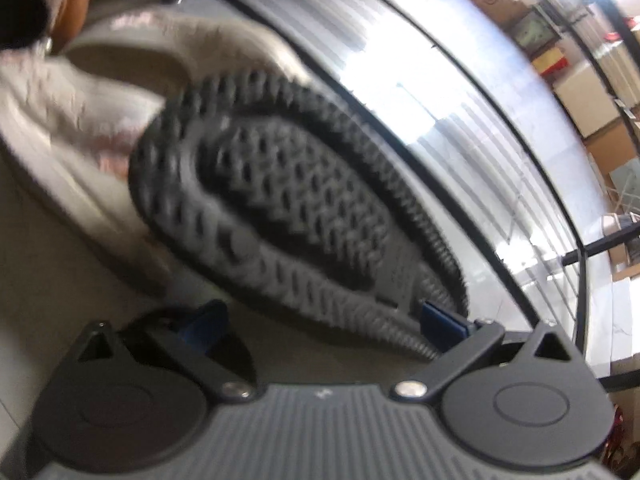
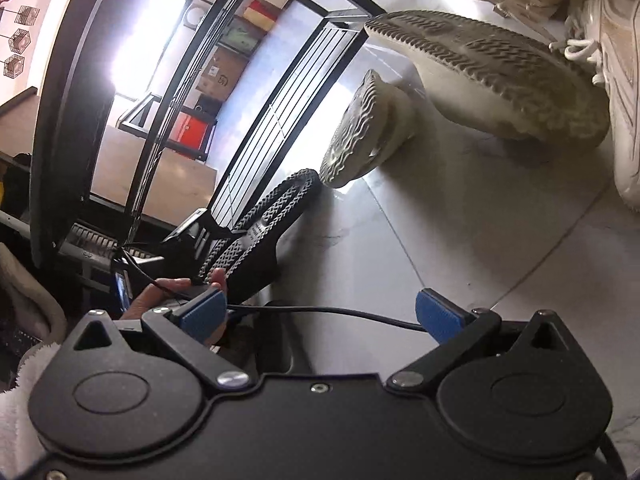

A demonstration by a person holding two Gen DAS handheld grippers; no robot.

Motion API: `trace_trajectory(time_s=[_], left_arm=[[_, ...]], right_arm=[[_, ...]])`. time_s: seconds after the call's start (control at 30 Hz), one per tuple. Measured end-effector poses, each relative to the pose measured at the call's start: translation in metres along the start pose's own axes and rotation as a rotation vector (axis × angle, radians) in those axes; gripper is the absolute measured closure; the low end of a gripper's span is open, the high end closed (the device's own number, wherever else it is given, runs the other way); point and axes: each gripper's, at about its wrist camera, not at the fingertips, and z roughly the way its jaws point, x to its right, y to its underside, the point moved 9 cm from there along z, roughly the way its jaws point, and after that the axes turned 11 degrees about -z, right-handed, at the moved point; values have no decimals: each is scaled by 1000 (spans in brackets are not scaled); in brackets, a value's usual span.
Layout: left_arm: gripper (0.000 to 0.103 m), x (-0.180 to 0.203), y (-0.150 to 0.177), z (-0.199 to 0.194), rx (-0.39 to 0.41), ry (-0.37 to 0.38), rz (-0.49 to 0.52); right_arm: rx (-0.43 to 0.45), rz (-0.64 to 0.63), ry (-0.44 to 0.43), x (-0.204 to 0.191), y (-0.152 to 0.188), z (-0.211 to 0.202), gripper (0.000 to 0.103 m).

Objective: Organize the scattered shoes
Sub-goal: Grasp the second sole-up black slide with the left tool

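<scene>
Left wrist view: the left gripper (image 1: 324, 322) has its blue-padded fingers (image 1: 442, 320) spread wide on either side of the heel end of a black shoe (image 1: 288, 208), whose studded rubber sole faces the camera. The frame is motion-blurred, and whether the pads actually press the shoe cannot be told. The black shoe lies against a black wire shoe rack (image 1: 460, 120), the landmark for what follows; its toe overlaps a white knit shoe (image 1: 72, 120) lying on the side of it away from the rack. The pale tiled floor (image 1: 60, 280) shows below both.

Right wrist view: the right gripper (image 2: 320, 316) is released, its blue pads (image 2: 438, 316) far apart with nothing between them; a black cable (image 2: 340, 312) crosses the gap. The shoe rack (image 2: 280, 120) stands left of centre on the tiled floor (image 2: 460, 240). At its near foot the black shoe (image 2: 264, 224) is tilted on edge, sole outward, with a hand (image 2: 168, 292) and the other gripper just beside its heel. Farther along the rack's edge a beige shoe (image 2: 360, 136) lies on its side, wavy sole showing. Beyond that, away from the rack, a larger beige shoe (image 2: 492, 76) is overturned, sole up. A white laced sneaker (image 2: 616, 80) sits at the right margin, well apart from the rack.
</scene>
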Motion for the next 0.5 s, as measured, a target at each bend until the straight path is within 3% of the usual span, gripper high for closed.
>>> trace_trajectory(time_s=[0.1,0.17,0.5], left_arm=[[5,2,-3,2,22,13,2],[22,7,-3,1,10,41,7],[37,7,2,-13,-24,66,-79]], right_arm=[[-10,-2,-1,0,2,2,0],[-15,-5,2,0,3,2,0],[-28,-6,9,0,5,8,0]])
